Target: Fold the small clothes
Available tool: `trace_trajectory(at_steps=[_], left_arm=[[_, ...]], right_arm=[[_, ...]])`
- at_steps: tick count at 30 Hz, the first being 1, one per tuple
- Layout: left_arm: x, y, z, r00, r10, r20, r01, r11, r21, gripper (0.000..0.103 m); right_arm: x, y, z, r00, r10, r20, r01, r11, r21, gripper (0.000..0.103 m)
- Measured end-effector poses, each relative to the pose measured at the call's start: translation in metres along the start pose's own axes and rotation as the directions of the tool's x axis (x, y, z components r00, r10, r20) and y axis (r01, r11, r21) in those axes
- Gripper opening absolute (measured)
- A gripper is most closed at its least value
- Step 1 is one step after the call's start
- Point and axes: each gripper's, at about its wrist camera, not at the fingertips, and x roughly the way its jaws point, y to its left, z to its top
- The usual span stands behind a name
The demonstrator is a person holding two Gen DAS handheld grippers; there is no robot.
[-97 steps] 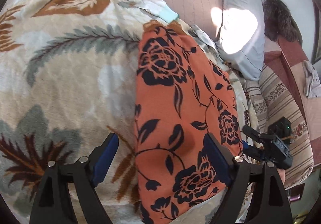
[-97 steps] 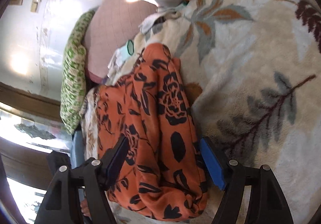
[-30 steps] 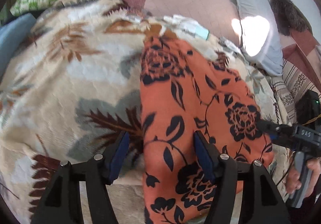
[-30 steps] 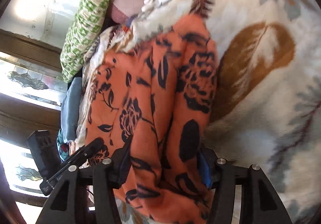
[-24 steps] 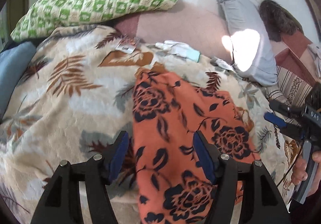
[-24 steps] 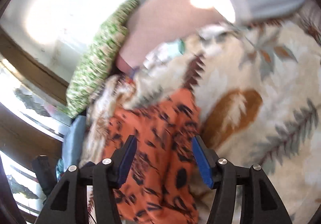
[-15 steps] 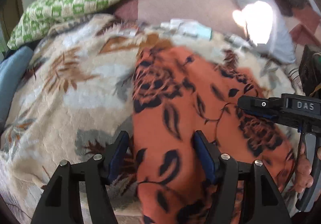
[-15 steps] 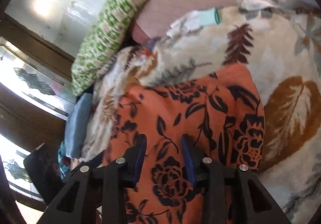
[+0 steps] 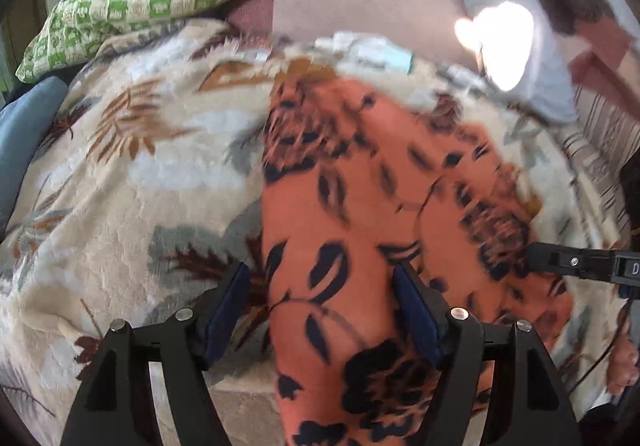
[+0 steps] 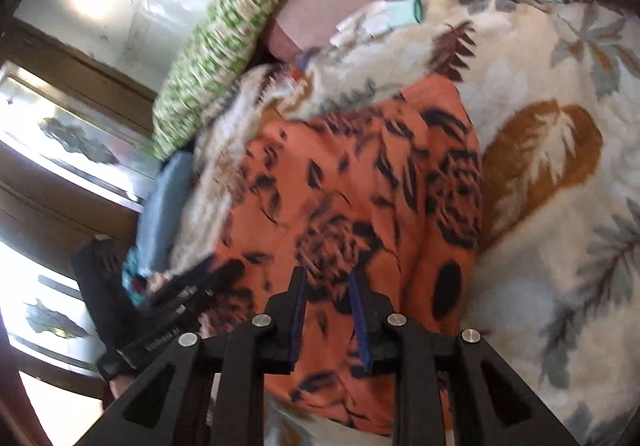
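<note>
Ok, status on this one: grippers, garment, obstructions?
Left gripper open, straddling orange floral garment edge. Right gripper just been closing, jaws narrow over it; grip unclear. Nothing blocking.

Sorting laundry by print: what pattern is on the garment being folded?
Orange garment with black roses and leaves; clearest in the left wrist view.

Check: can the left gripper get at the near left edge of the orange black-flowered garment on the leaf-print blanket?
Probably yes. The left gripper stands open astride that edge of the orange garment, nothing between; the right gripper works the far side.
</note>
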Motion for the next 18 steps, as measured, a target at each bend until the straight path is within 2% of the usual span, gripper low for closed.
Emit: trace_trajectory(at_steps=[2,4,6,8,12,15,17,18], left_arm=[[0.002,0.008,-0.003,0.999,-0.041,-0.007,0.041,0.997,-0.063,0.075],[-0.007,0.01,-0.001,0.998,-0.064,0.006,0.064,0.994,-0.086,0.075],[-0.02,0.007,0.002,0.997,-0.053,0.059,0.058,0.996,-0.074,0.075],[-0.032,0.004,0.004,0.995,-0.047,0.091,0.054,0.996,-0.068,0.075],[-0.049,-0.007,-0.002,0.995,-0.005,0.099,0.009,0.999,-0.035,0.082],[-0.045,-0.012,-0.016,0.996,0.065,0.061,-0.066,0.998,0.01,0.084],[-0.03,-0.012,-0.03,0.995,0.096,-0.013,-0.095,0.995,0.021,0.084],[-0.022,-0.01,-0.035,0.994,0.096,-0.044,-0.095,0.995,0.021,0.084]], right_arm=[[0.018,-0.013,-0.005,0.999,-0.017,-0.047,0.019,0.999,0.041,0.024],[0.016,-0.018,-0.008,1.0,-0.004,-0.027,0.006,0.998,0.07,0.024],[0.005,-0.002,-0.007,0.999,-0.034,0.01,0.034,0.999,0.003,0.025],[-0.003,0.014,-0.008,0.999,-0.016,0.049,0.019,0.998,-0.055,0.025],[-0.006,0.029,-0.012,0.999,0.015,0.045,-0.011,0.996,-0.086,0.025],[-0.007,0.029,-0.026,1.0,-0.005,0.021,0.007,0.996,-0.083,0.025],[0.002,0.021,-0.036,0.997,-0.066,-0.025,0.065,0.996,-0.053,0.024],[0.007,0.013,-0.04,0.996,-0.07,-0.047,0.069,0.997,-0.023,0.024]])
